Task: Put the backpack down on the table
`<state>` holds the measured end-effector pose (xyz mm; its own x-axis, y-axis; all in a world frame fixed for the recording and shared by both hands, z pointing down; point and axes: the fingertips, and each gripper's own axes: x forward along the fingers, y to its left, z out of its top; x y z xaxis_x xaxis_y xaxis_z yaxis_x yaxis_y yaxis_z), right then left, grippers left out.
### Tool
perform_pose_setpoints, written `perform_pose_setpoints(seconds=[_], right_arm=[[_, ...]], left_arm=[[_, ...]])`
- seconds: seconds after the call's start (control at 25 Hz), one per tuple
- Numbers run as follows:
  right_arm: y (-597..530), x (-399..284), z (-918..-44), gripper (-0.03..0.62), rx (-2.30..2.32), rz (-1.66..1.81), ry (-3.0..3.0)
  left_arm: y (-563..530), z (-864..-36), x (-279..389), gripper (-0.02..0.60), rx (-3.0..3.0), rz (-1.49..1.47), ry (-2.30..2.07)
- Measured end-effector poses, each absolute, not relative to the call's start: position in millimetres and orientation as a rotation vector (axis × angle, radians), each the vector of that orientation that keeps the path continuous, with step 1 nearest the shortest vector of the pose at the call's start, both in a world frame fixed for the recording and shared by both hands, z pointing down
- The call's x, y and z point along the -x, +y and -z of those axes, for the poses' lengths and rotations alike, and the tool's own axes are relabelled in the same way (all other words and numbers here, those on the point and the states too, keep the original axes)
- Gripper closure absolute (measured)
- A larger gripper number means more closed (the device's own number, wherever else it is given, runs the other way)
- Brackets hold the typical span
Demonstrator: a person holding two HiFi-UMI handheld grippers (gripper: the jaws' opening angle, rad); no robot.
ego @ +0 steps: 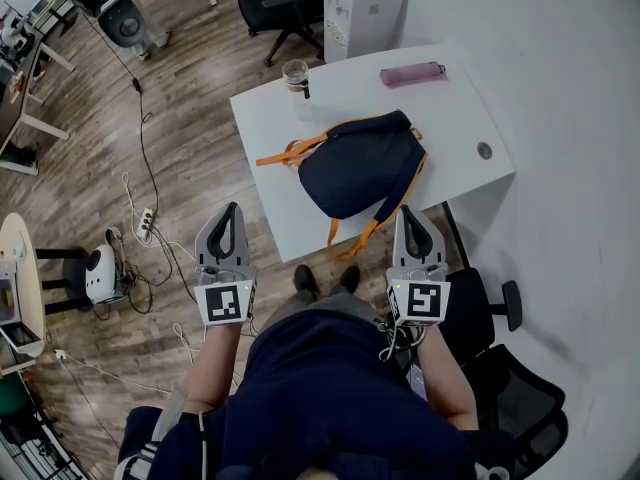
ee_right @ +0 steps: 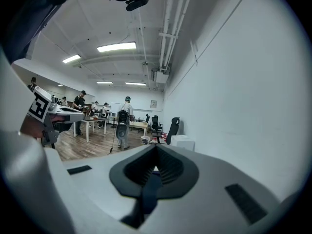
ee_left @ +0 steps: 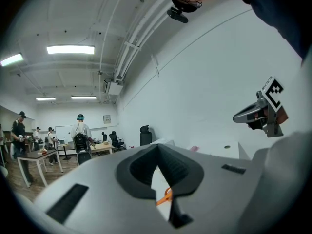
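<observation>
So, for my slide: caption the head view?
Navy, orange-strapped backpack lying on the white table, left gripper and right gripper near its edge.

The backpack is dark navy with orange trim. It lies flat on the white desk, towards the near edge. One orange strap stretches out to the left across the top, and its lower straps hang over the near edge.

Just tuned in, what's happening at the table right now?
A person holds a gripper in each hand. The backpack lies flat on the white table, its straps hanging over the near edge. The left gripper and right gripper are both shut, just off that side. Whether the right pinches a strap is unclear.
</observation>
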<state>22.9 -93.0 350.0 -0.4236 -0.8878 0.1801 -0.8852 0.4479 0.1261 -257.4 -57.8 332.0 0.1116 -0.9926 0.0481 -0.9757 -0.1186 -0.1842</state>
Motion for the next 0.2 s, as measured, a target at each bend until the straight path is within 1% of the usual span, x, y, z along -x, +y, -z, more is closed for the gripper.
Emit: perform_pose_setpoints(seconds=[0.2], right_arm=[[-94.4,-18.3,-348.1,0.599,-1.535,0.023,-2.486]], left_arm=[[-56.7,-336.1,262.0,0.580,2.246,0.308,2.000]])
